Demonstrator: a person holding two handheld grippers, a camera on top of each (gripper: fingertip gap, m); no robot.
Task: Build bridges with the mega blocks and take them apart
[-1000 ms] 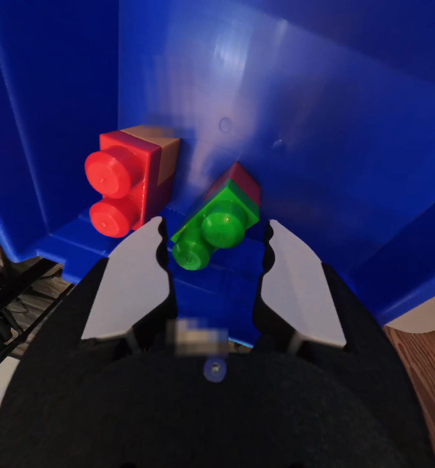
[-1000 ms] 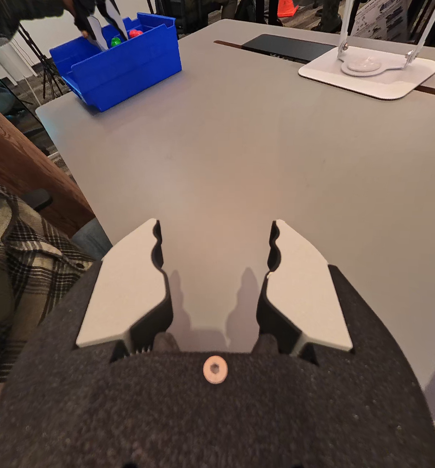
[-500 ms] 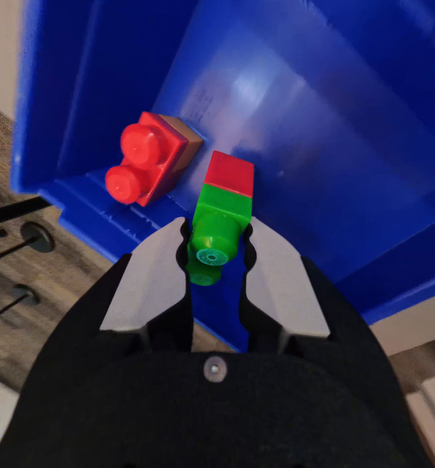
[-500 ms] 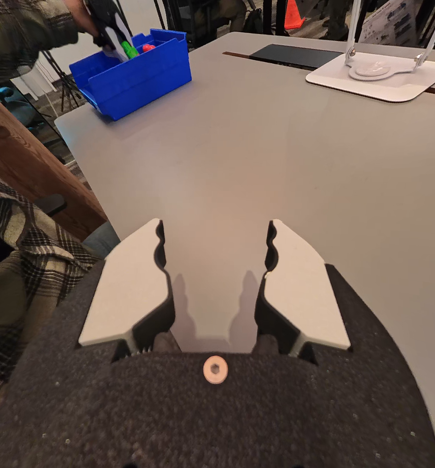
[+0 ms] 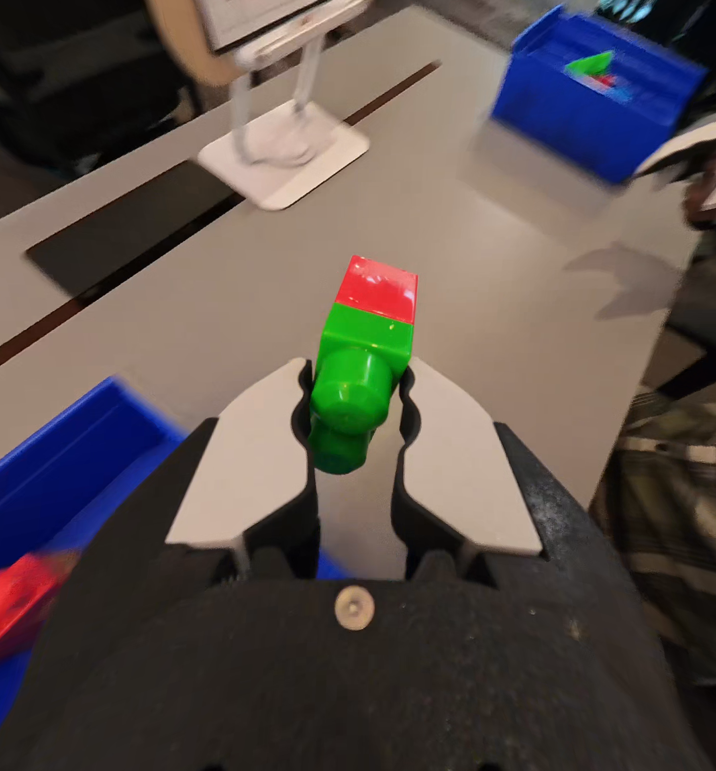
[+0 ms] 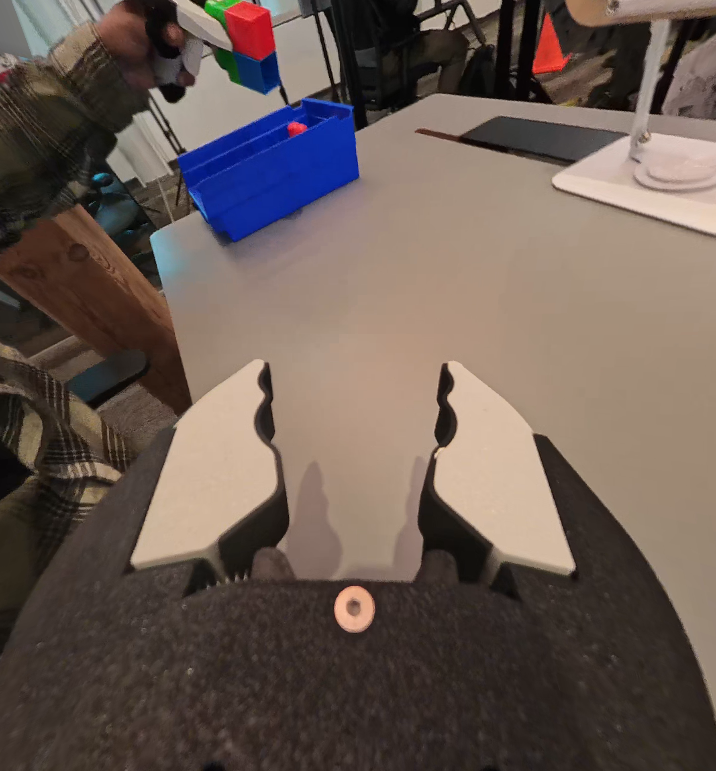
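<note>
Left tool (image 5: 354, 377) clamps a green-red block stack (image 5: 366, 359); right tool (image 6: 354, 377) gapes wide; blue bin (image 6: 272, 175) holds a red block (image 6: 296, 128).

Your table (image 6: 452, 292) was a plain grey slab with rounded corners, mostly bare through the middle. In the right wrist view you had a blue bin (image 6: 277, 183) parked at about 11 o'clock, sitting right on the corner, with a red block (image 6: 296, 128) poking up inside it. Over at 2 o'clock sat a white stand base (image 6: 660, 196) flat on the surface, with a dark flat mat (image 6: 539, 137) just behind it toward 1 o'clock. In the left wrist view you could also spot a second blue bin (image 5: 589, 104) at 2 o'clock, blurry, with some colourful blocks (image 5: 594, 71) in it, well apart from the first.
</note>
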